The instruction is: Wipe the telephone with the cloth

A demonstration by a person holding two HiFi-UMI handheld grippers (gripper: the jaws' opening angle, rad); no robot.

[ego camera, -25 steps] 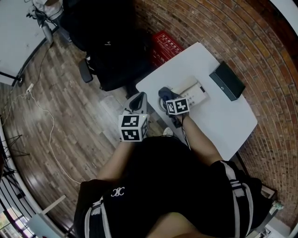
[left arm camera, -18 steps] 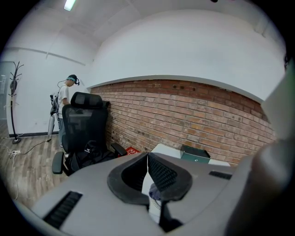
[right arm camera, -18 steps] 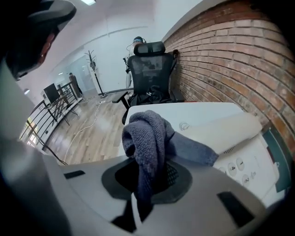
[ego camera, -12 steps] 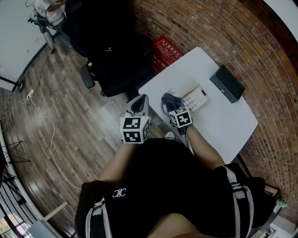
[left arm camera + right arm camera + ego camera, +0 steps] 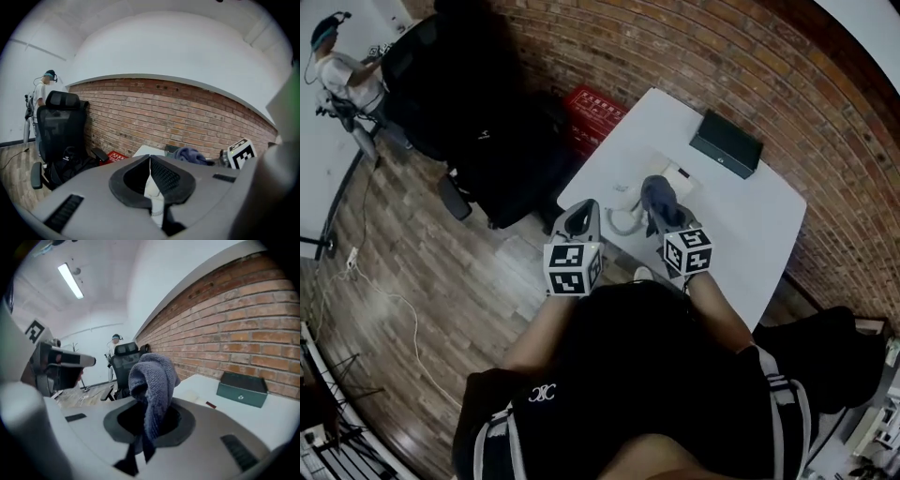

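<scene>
The white telephone [image 5: 679,175] lies on the white table [image 5: 741,216], mostly hidden behind a blue-grey cloth [image 5: 654,190]. My right gripper [image 5: 664,211] is shut on that cloth just in front of the phone. In the right gripper view the cloth [image 5: 150,380] stands up out of the right gripper [image 5: 147,420], with the telephone [image 5: 199,391] beyond it. A white coiled cord [image 5: 623,222] loops at the table's near edge. My left gripper [image 5: 581,214] hovers beside that edge, left of the cord. The left gripper [image 5: 150,161] has its jaws shut tip to tip.
A dark green box [image 5: 727,143] sits at the table's far side near the brick wall. A red crate [image 5: 592,111] and a black office chair [image 5: 478,141] stand on the wooden floor to the left. A person [image 5: 337,70] is far off at the upper left.
The head view has swung, so the table sits higher and more centred. My right gripper and cloth have shifted right along the phone, now covering most of it. The left gripper keeps its place.
</scene>
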